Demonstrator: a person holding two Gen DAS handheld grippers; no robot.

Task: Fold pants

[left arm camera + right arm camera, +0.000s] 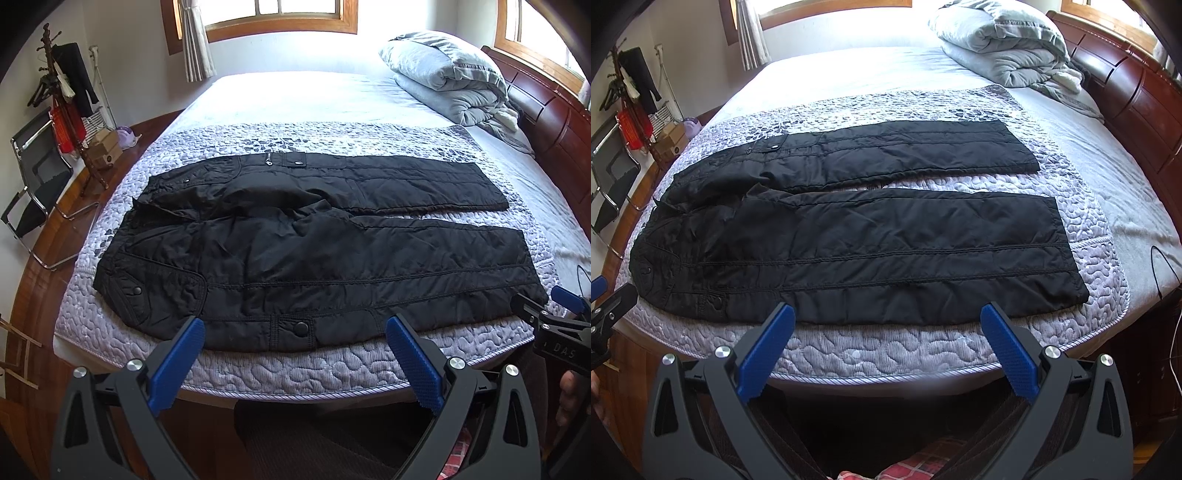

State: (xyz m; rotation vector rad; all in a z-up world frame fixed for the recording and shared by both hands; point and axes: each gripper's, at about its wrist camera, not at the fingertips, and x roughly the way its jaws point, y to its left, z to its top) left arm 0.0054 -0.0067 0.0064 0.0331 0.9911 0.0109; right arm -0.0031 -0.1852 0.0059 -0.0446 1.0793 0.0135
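Observation:
Black quilted pants (295,251) lie spread flat on the bed, waist to the left, both legs running right with a gap between them. They also show in the right wrist view (849,236). My left gripper (295,332) is open and empty, hovering at the near bed edge by the waist and hip. My right gripper (886,325) is open and empty, at the near edge by the near leg. The right gripper also shows at the right edge of the left wrist view (554,314).
A quilted purple-grey bedspread (295,365) covers the bed. A folded grey duvet (447,74) lies at the far right by the wooden headboard (554,125). A folding chair (33,192) and a coat rack (74,110) stand left of the bed.

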